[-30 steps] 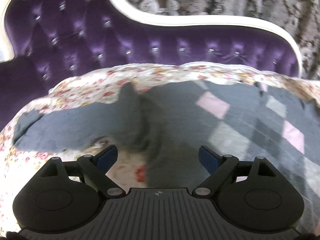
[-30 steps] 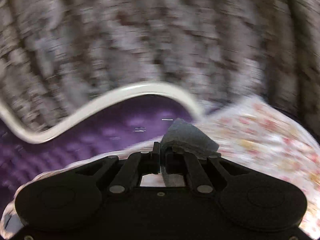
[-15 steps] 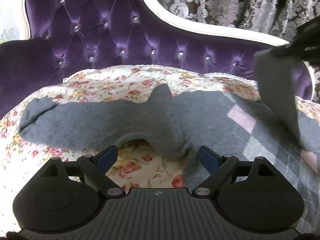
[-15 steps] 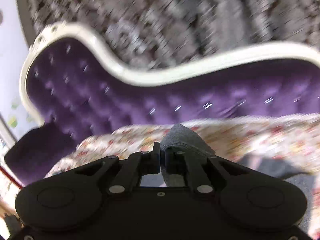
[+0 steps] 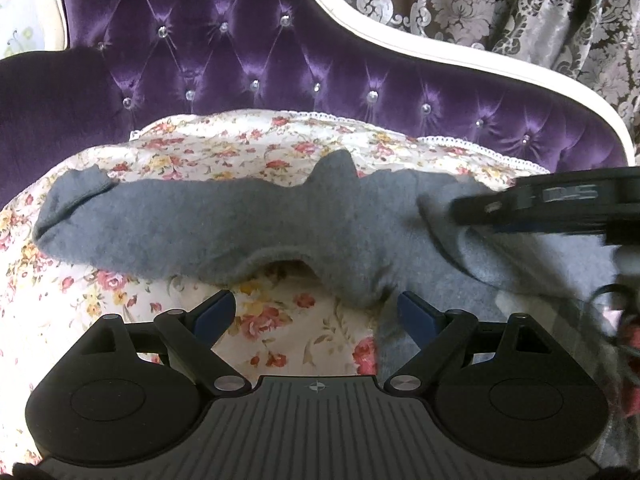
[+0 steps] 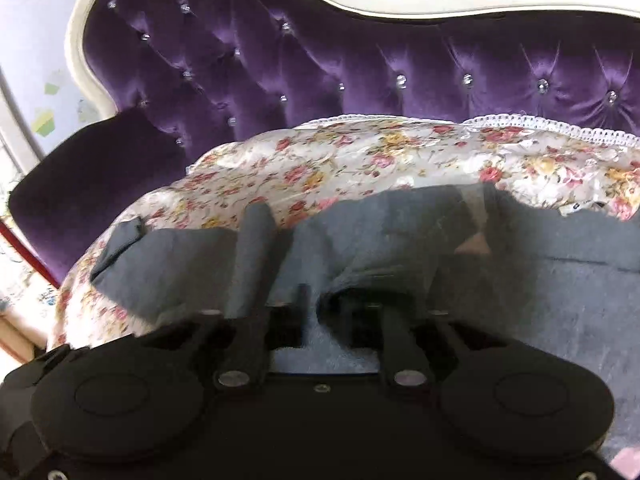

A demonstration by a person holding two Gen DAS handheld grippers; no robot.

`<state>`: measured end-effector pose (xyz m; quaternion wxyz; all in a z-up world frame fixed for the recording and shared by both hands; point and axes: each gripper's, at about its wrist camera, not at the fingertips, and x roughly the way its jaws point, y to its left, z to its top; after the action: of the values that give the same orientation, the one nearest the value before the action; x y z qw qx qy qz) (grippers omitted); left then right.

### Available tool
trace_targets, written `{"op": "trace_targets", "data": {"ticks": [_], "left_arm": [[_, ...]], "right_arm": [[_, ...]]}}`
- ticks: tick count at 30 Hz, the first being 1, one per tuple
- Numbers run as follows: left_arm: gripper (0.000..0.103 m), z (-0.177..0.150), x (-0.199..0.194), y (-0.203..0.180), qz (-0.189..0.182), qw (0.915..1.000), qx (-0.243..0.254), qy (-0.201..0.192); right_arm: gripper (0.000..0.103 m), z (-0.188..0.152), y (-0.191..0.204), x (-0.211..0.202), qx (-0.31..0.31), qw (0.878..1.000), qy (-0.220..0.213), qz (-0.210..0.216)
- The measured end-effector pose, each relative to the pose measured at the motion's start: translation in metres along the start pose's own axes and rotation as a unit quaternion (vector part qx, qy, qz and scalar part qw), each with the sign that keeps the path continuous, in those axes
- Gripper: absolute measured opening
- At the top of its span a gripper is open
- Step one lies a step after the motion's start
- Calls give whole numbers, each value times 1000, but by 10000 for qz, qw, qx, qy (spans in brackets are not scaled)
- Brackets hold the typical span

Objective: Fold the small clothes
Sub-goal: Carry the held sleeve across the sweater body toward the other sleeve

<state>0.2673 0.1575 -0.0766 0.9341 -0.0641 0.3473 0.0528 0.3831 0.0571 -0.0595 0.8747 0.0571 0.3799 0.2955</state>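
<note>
A grey knit sweater (image 5: 224, 220) is lying spread across the flowered cover, one long sleeve stretching out toward nine o'clock in the left wrist view, its cuff end sitting at the far left. The sleeve's lower edge is arching up slightly near the middle. Toward three o'clock, a folded-over flap of the same grey fabric is lying on the body. At the four o'clock corner, pale checks and a pink patch are showing on the body, blurred in both views.
</note>
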Motion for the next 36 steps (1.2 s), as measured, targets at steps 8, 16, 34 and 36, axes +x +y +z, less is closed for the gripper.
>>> {"op": "trace_targets", "data": {"ticks": [8, 16, 34, 36], "left_arm": [[88, -3, 3, -8, -22, 9998, 159, 114], [88, -8, 12, -16, 0, 9988, 341, 364], [96, -13, 13, -21, 151, 9978, 575, 298], [96, -12, 12, -20, 184, 9981, 527, 251]], "right_arm": [[62, -15, -62, -59, 408, 9963, -460, -601], [32, -56, -183, -108, 1434, 9668, -316, -2093], [59, -25, -75, -67, -86, 9806, -643, -1849], [58, -21, -50, -41, -494, 9814, -495, -1787]]}}
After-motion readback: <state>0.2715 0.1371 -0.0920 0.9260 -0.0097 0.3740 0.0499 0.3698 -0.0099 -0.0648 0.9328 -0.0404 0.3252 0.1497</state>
